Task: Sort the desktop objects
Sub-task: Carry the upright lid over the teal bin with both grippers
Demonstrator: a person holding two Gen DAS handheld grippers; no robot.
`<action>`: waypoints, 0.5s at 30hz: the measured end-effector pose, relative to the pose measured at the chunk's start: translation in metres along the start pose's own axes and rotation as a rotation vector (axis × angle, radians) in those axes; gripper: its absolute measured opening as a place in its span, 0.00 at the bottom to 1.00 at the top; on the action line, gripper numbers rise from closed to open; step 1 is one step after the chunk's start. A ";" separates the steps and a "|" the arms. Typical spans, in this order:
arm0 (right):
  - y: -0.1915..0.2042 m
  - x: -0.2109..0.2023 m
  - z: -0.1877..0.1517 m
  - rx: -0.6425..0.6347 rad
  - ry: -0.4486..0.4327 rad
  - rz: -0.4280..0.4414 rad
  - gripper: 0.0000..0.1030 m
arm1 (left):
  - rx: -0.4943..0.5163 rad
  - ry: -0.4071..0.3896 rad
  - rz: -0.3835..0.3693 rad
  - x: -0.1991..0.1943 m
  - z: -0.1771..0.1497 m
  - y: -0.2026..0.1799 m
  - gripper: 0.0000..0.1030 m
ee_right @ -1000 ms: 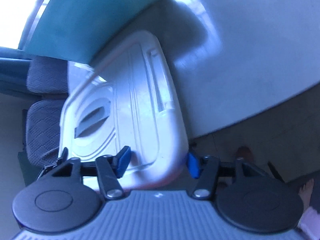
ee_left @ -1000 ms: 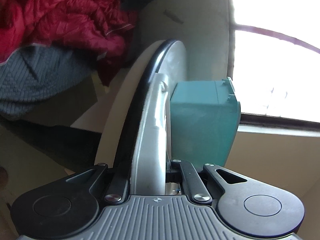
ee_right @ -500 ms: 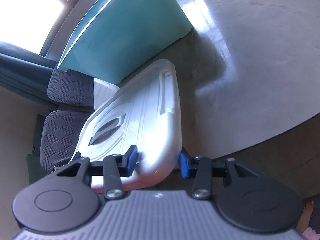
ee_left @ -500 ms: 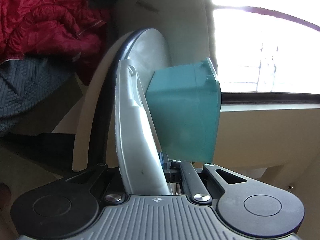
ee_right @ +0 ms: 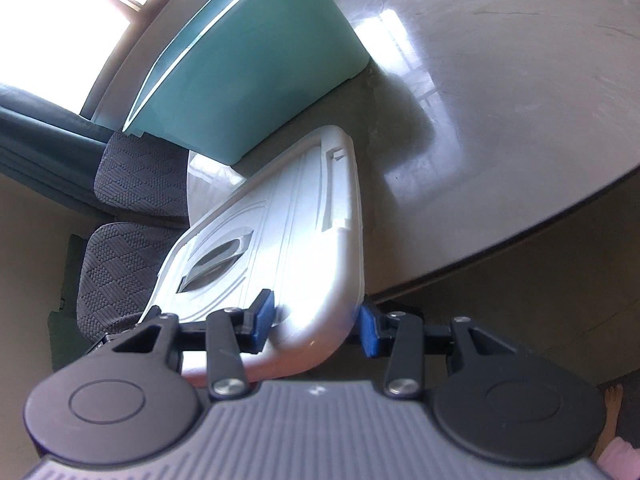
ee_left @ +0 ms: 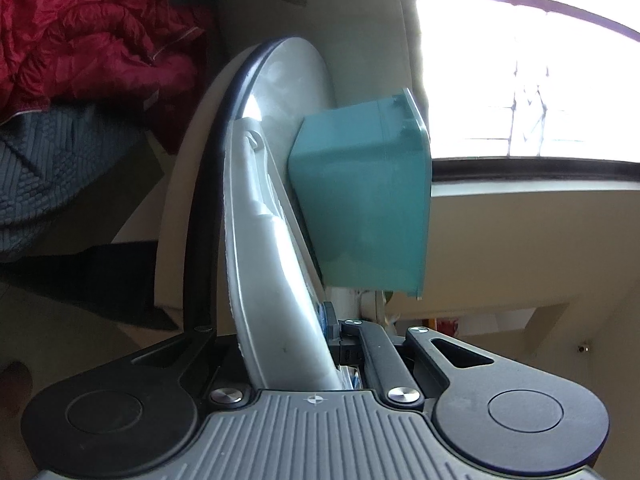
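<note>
A white plastic lid [ee_right: 296, 232] with a recessed handle is held from two sides. My right gripper [ee_right: 316, 322] is shut on its near corner, with the blue pads [ee_right: 262, 316] pressed on the top face and the rim. The left wrist view shows the lid [ee_left: 264, 260] edge-on, and my left gripper [ee_left: 280, 332] is shut on its rim. The lid's far end reaches over the edge of the round grey table [ee_right: 500, 80]. A teal bin [ee_right: 248, 60] stands on the table just beyond the lid, and it also shows as the teal bin [ee_left: 360, 200] beside the lid.
Two dark patterned chair cushions [ee_right: 140, 176] sit below the table edge. A red jacket [ee_left: 80, 32] and grey knitted fabric [ee_left: 40, 160] lie to the left. A bright window [ee_left: 520, 80] is behind the bin. A bare foot [ee_right: 612, 396] is on the floor at right.
The right jaws closed onto the lid's corner. Both grippers have risen with the lid, whose near end has lifted and tilted. The teal bin has slid back in both views.
</note>
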State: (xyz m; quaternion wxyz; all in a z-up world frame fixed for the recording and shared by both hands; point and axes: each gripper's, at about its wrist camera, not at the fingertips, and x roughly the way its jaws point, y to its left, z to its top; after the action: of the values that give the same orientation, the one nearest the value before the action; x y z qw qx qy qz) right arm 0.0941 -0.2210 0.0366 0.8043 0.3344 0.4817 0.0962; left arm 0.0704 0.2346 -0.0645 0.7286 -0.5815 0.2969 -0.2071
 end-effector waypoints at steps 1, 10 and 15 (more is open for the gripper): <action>0.000 -0.003 -0.004 -0.002 -0.006 -0.004 0.43 | 0.000 0.006 -0.005 -0.001 -0.001 0.002 0.09; 0.005 -0.036 -0.038 -0.021 -0.084 -0.036 0.43 | 0.005 0.046 -0.045 -0.018 -0.019 0.003 0.09; 0.003 -0.051 -0.048 -0.034 -0.116 -0.038 0.43 | 0.016 0.050 -0.063 -0.025 -0.030 -0.002 0.09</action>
State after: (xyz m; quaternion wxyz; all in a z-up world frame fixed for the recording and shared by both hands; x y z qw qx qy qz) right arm 0.0282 -0.2212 0.0599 0.8382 0.3163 0.4388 0.0693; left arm 0.0319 0.2283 -0.0618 0.7188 -0.5793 0.2949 -0.2466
